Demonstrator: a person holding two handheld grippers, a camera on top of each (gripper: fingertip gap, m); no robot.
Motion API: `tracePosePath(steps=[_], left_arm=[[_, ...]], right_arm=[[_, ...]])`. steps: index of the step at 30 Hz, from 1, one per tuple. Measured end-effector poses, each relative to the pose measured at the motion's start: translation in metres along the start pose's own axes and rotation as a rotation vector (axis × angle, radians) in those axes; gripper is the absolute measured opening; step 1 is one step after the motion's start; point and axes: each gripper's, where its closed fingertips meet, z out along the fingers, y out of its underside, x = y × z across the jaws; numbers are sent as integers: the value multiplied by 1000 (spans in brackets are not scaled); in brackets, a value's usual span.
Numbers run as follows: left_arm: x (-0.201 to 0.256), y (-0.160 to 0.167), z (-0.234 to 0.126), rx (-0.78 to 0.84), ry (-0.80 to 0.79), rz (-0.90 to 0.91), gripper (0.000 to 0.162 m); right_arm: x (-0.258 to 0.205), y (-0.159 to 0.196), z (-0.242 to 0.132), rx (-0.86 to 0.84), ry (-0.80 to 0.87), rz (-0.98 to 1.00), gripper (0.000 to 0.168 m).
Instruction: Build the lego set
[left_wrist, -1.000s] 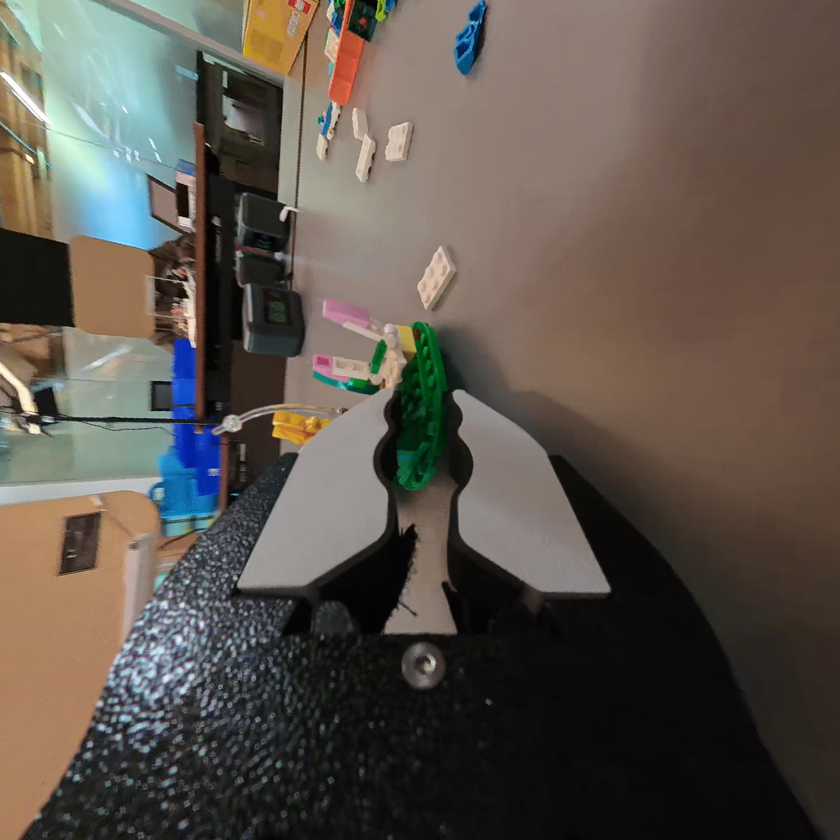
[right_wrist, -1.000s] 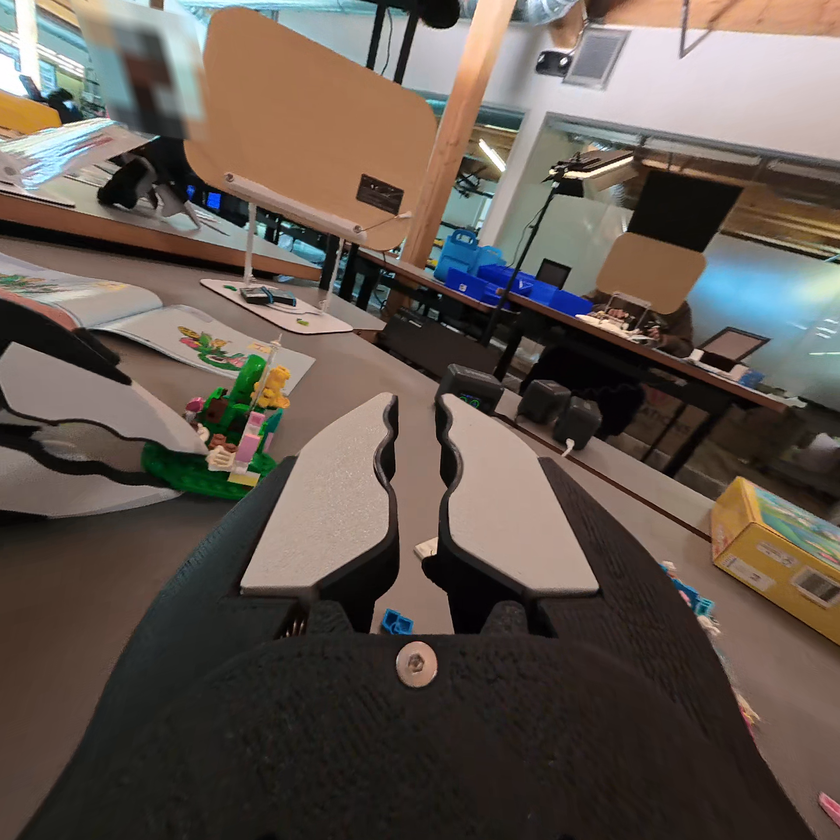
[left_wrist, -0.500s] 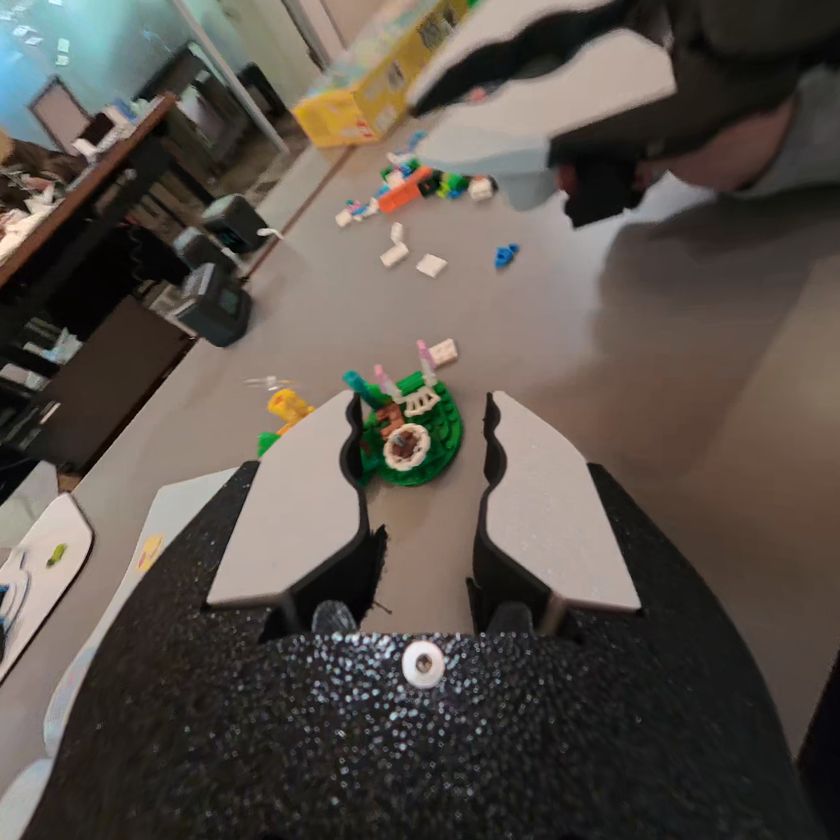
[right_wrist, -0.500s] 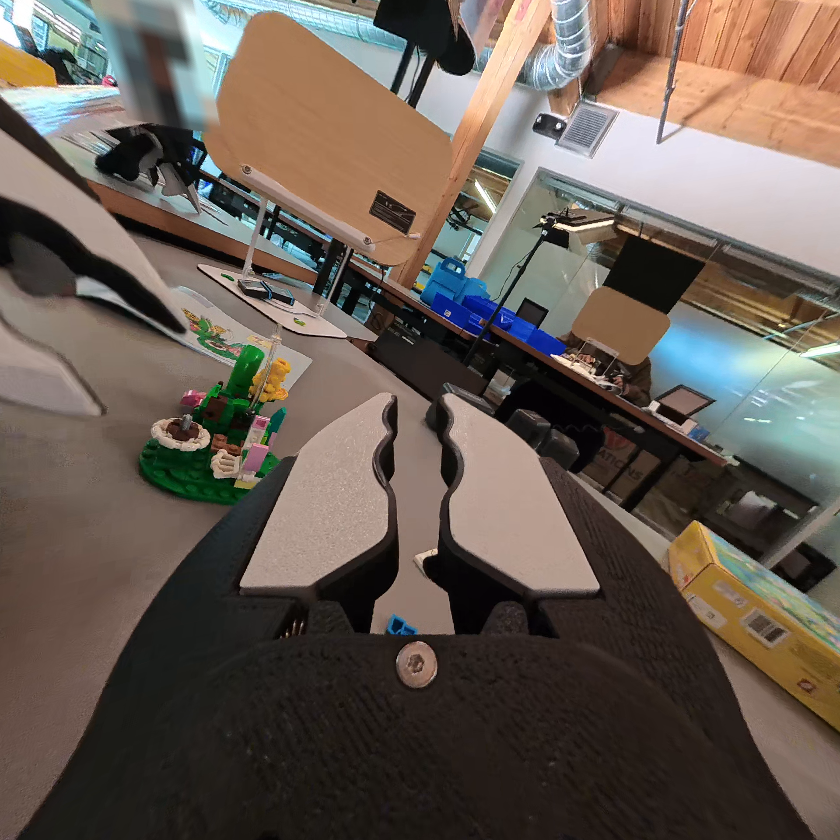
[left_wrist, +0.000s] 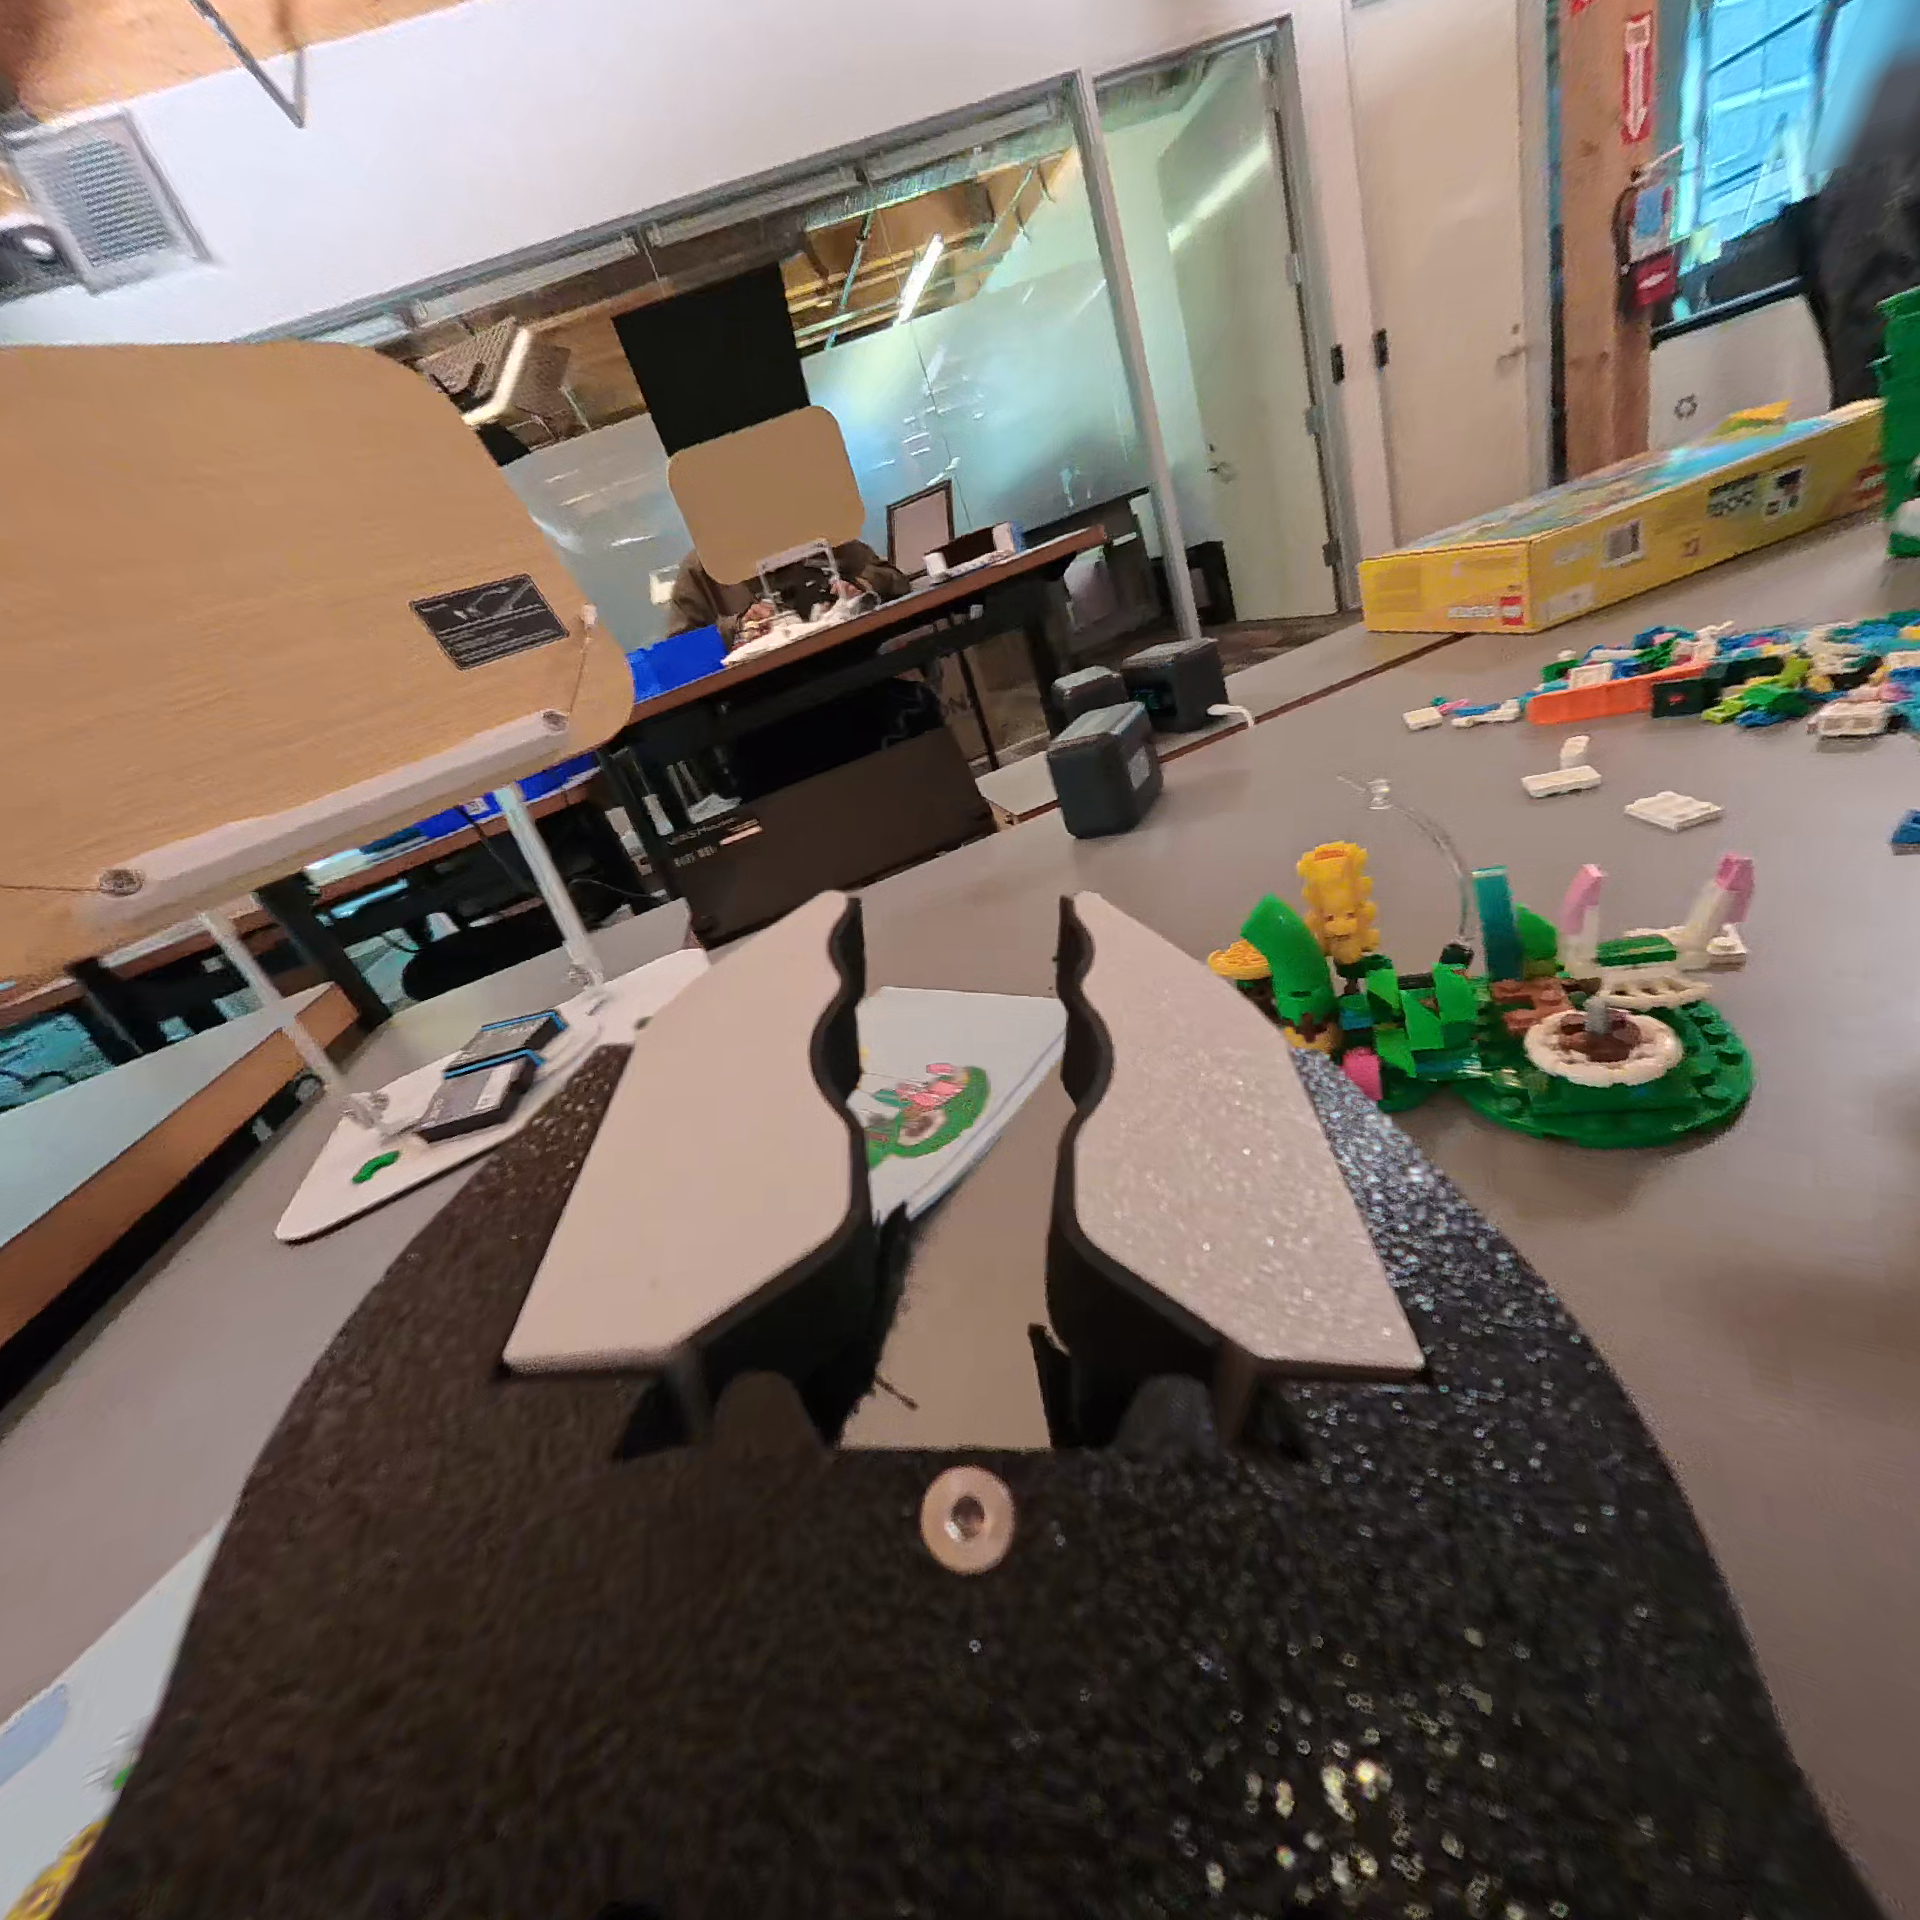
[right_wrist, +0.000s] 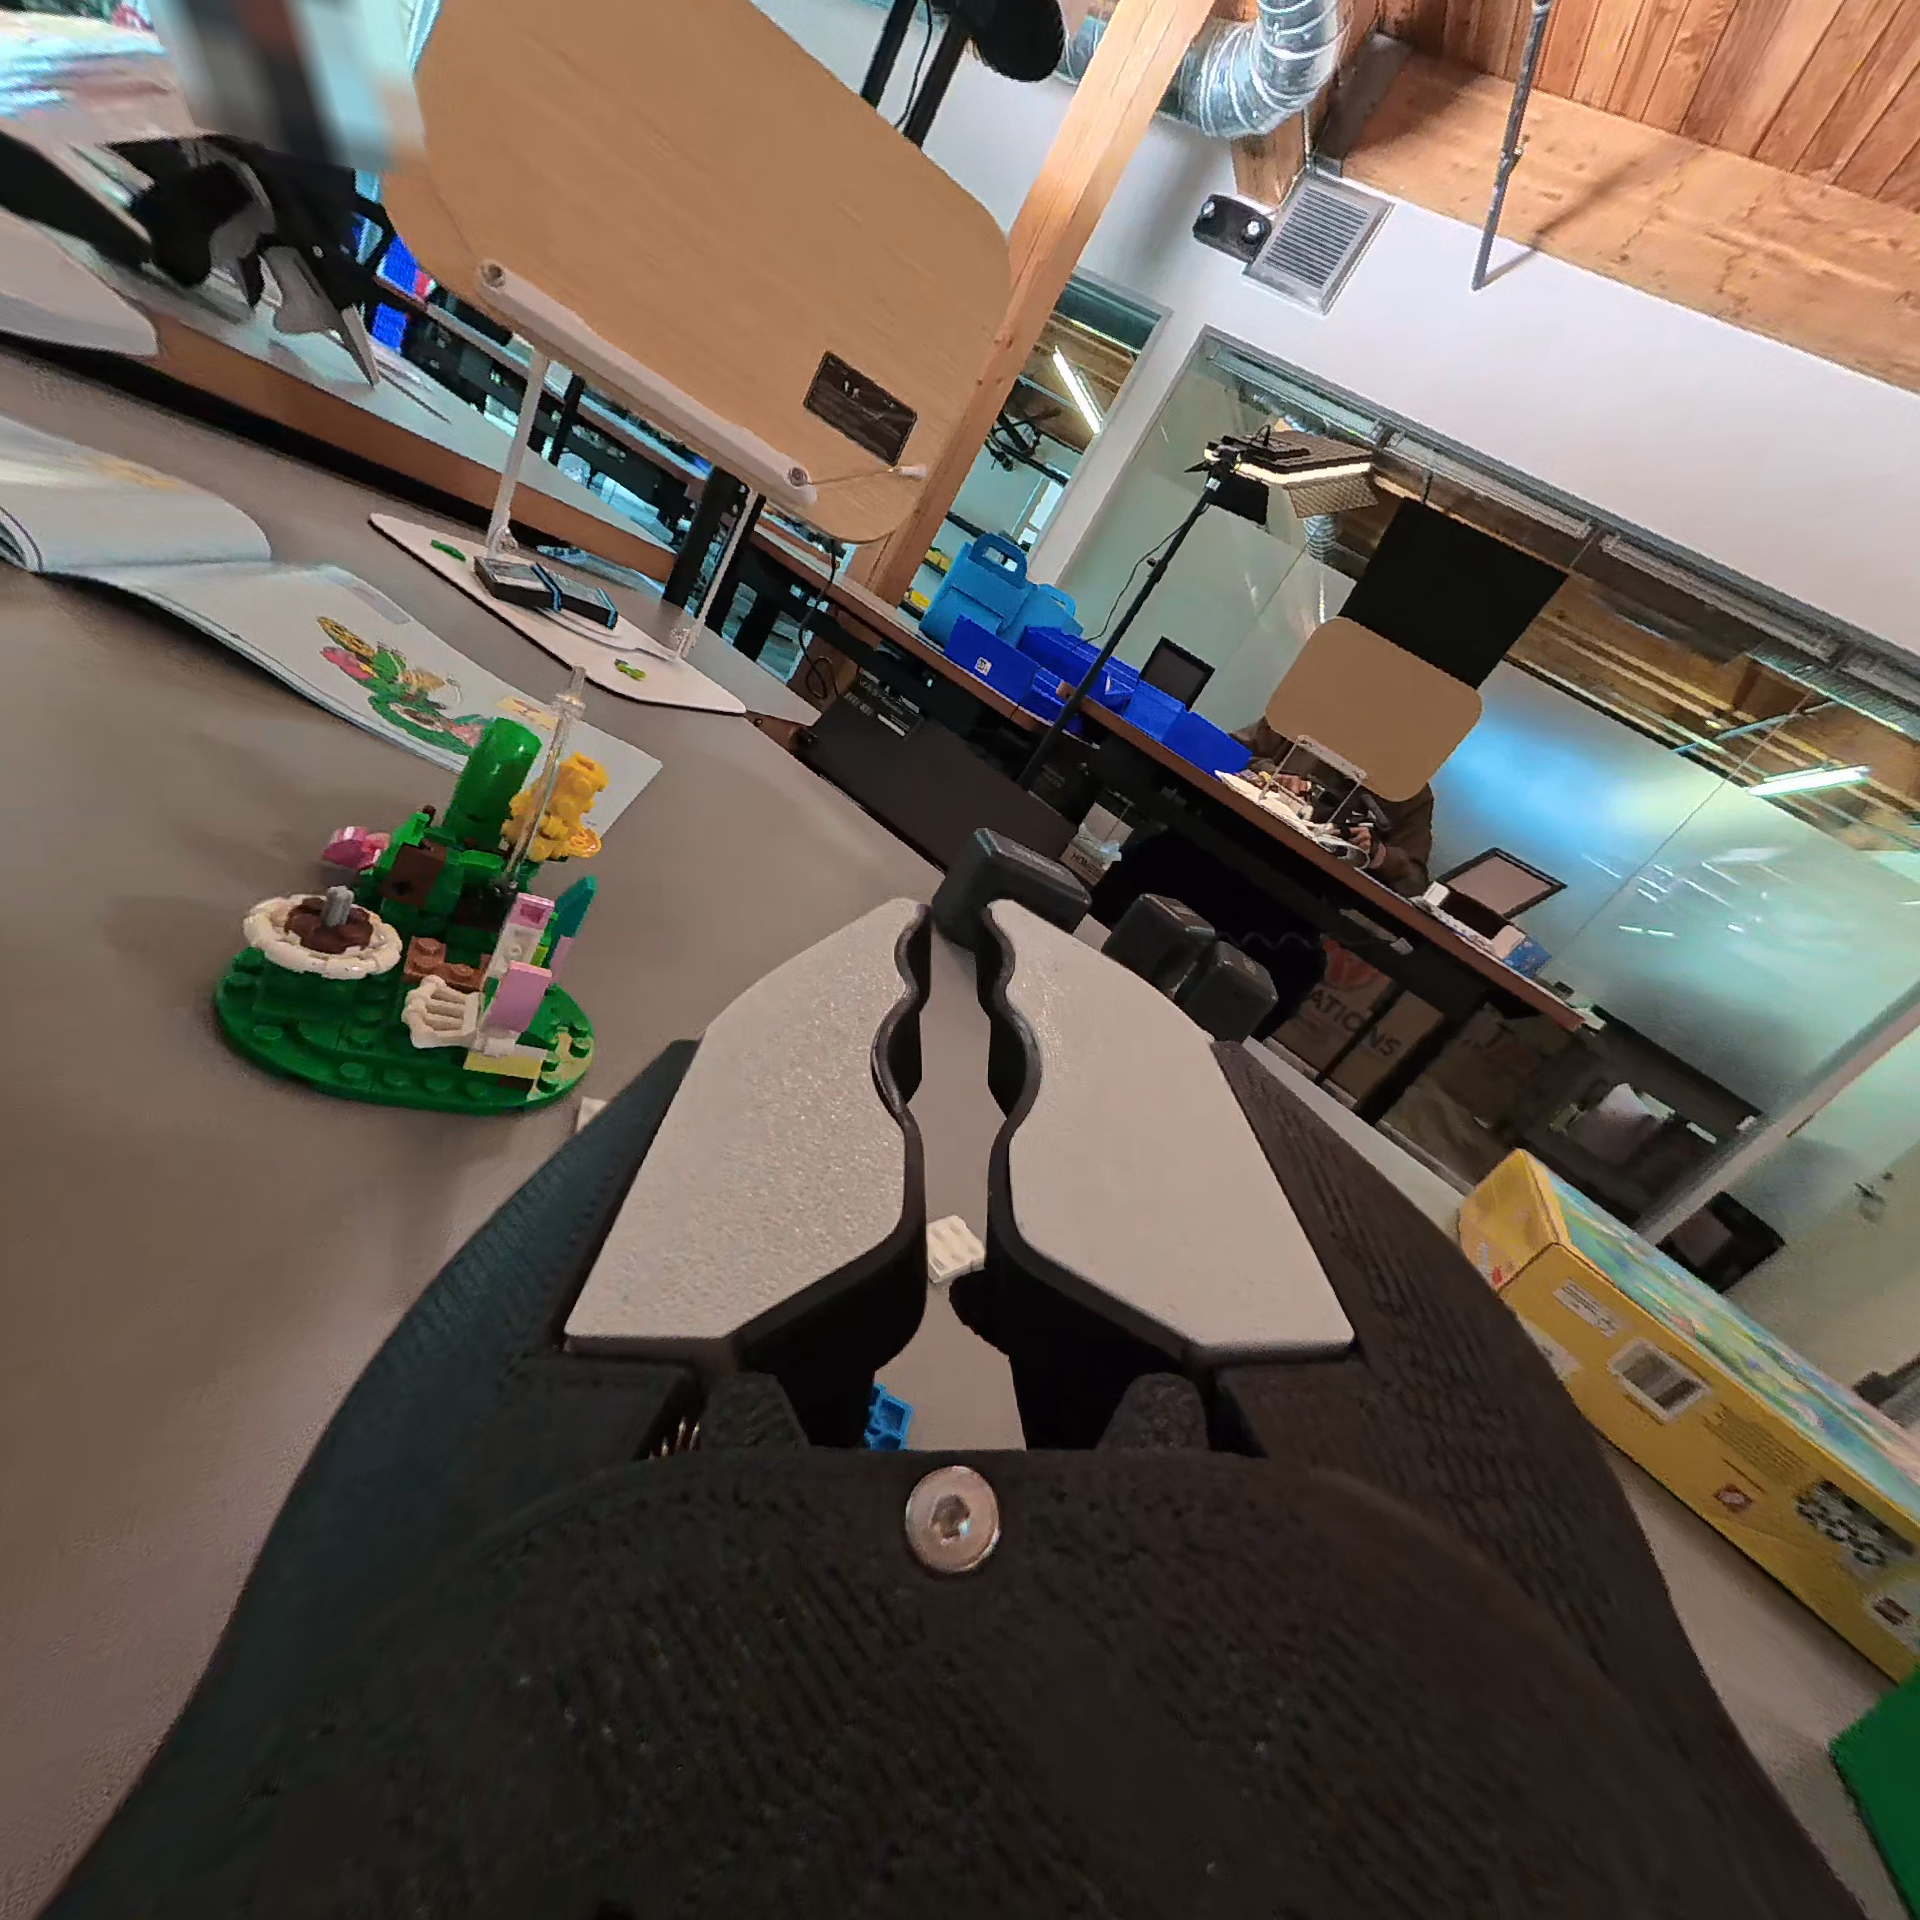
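1. The grey worktop carries everything. One yellow set box lies at its far right edge, and one open instruction booklet lies far left of the model in the right wrist view.

2. One partly built garden model stands upright on the worktop, left of the right hand-held gripper and right of the left one, apart from both. I judge it light and rigid at its round green base plate, which is the place to pinch it, at the rim, from the side.

3. Its upper parts look fragile. One clear curved rod, one yellow flower, one white ring with a brown centre and pink upright pieces stand on small stud joints, which a squeeze or a knock would likely pop off.

4. Loose bricks lie in a heap at the far right, too many and too blurred to count. Nearer sit about three separate white plates. One more white plate and one blue piece show beneath the right hand-held gripper. All are hard, smooth and small, so likely to slip unless gripped squarely.

5. The left hand-held gripper holds nothing, with a moderate gap between its jaws.

6. The right hand-held gripper holds nothing, and its jaws stand narrowly parted.
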Motion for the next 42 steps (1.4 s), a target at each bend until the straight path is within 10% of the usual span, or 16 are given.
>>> tracePosePath(steps=[42], left_arm=[[53, 15, 10, -49, 205, 173, 13]], right_arm=[[6, 18, 5, -85, 43, -133, 0]])
